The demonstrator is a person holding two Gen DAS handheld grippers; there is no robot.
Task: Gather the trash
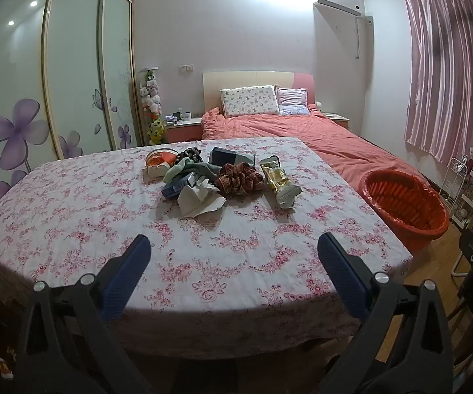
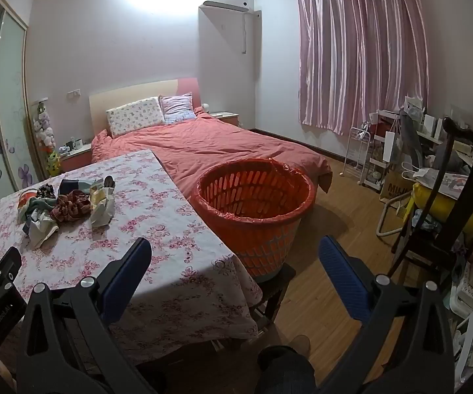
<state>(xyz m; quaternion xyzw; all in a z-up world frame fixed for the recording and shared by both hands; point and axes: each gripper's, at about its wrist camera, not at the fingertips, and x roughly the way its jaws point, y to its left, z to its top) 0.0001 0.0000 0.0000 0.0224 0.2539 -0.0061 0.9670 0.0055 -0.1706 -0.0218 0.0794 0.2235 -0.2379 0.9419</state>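
left wrist view: left gripper (image 1: 233, 246) and right gripper (image 2: 234, 249) both gape empty, crumpled tissue (image 1: 200, 198) well ahead.

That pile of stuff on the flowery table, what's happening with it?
Someone is about to tidy up. They hold a left gripper and a right gripper, both open and empty, near the table's front edge. The pile, with crumpled tissue, a gold snack wrapper and a brown scrunchie, is untouched. The orange basket beside the table looks empty.

Both wrist views look slightly downward from the table's (image 1: 72, 216) near edge, sharing table, basket (image 2: 256, 210) and bed (image 1: 334, 141).
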